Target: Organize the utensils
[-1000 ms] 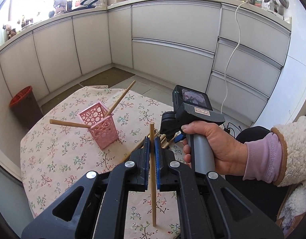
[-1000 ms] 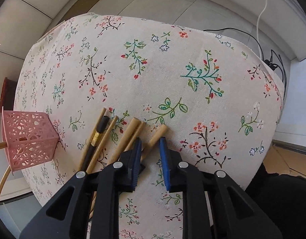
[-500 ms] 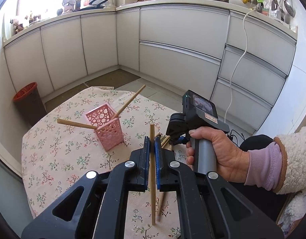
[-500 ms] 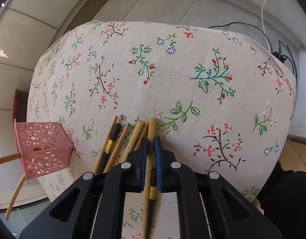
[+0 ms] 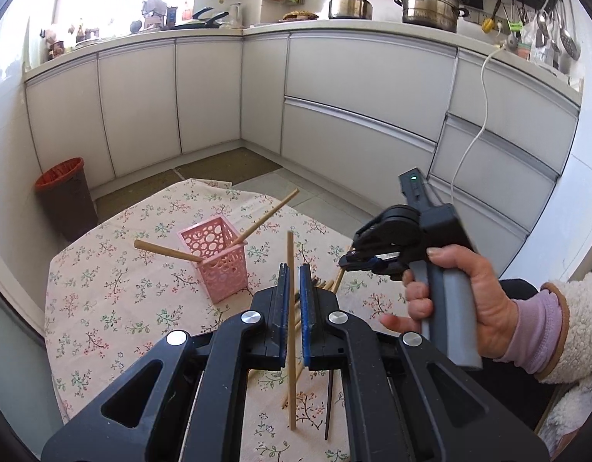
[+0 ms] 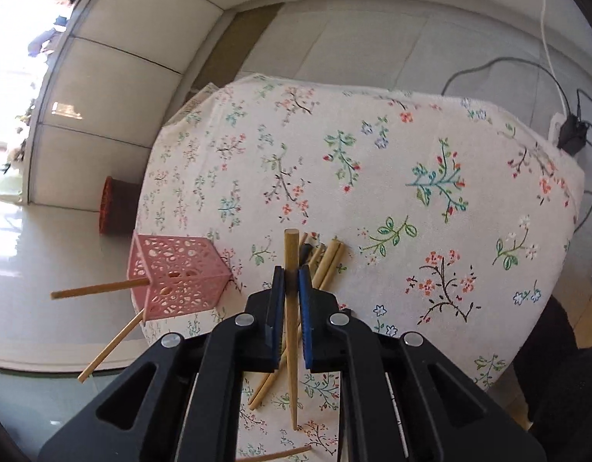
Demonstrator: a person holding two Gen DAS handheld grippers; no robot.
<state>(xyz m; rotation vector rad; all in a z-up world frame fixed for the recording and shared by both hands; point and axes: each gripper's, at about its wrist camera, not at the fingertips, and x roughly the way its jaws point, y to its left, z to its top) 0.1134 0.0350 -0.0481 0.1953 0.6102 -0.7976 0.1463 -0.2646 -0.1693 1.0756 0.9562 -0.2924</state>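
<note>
A pink perforated holder (image 5: 219,261) (image 6: 178,279) stands on the floral tablecloth (image 5: 115,300) with two wooden chopsticks leaning out of it. My left gripper (image 5: 292,273) is shut on a wooden chopstick (image 5: 291,365), held upright above the table. My right gripper (image 6: 290,275) is shut on another wooden chopstick (image 6: 291,248), lifted above the pile; it also shows in the left wrist view (image 5: 363,261). Several loose chopsticks (image 6: 326,260), one of them dark, lie on the cloth to the right of the holder.
The table's edges fall off to a tiled floor on all sides. A red bin (image 5: 67,200) stands on the floor by the white cabinets (image 5: 357,88). Cables and a plug (image 6: 571,133) lie on the floor past the table's far right corner.
My right gripper closed on a chopstick from the pile and lifted it off the cloth. My left gripper rose, still holding its chopstick.
</note>
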